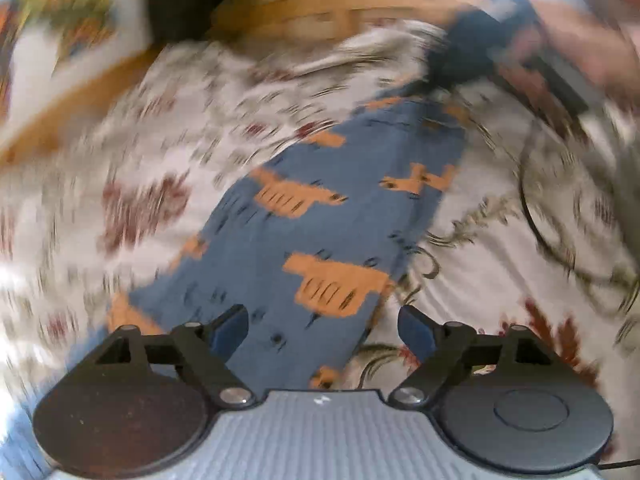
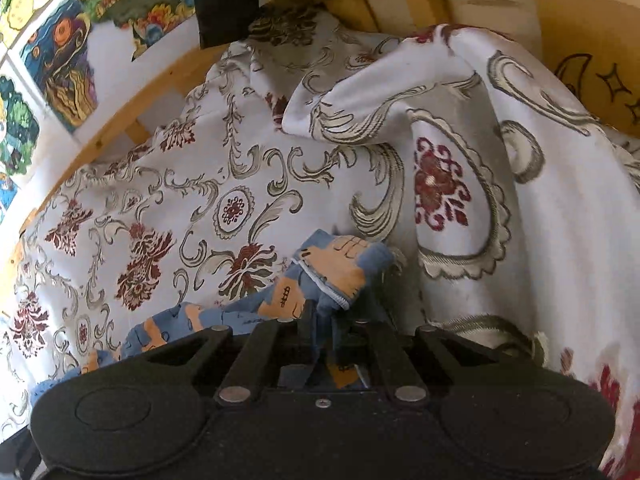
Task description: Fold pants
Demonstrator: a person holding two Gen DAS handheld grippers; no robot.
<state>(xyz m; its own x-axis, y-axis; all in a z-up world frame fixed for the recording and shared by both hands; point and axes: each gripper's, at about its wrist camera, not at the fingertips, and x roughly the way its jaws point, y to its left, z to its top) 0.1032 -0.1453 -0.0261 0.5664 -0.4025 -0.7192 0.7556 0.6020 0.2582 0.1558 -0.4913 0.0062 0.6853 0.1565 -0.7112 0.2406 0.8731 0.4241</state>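
Note:
Blue pants (image 1: 320, 208) printed with orange tigers lie stretched out on a white floral bedspread (image 1: 500, 280); the left wrist view is motion-blurred. My left gripper (image 1: 323, 330) hovers open just above the near end of the pants, nothing between its blue-padded fingers (image 1: 230, 326). At the far end of the pants the other gripper (image 1: 472, 60) shows as a dark blur. In the right wrist view my right gripper (image 2: 324, 312) is shut on a bunched hem of the pants (image 2: 332, 268), and the rest of the cloth trails away to the lower left.
A wooden bed frame (image 2: 132, 92) runs along the left and far sides. A rumpled fold of the bedspread (image 2: 460, 168) rises at right. Colourful pictures (image 2: 52, 60) hang on the wall at left. A dark cable (image 1: 536, 220) lies on the bedspread.

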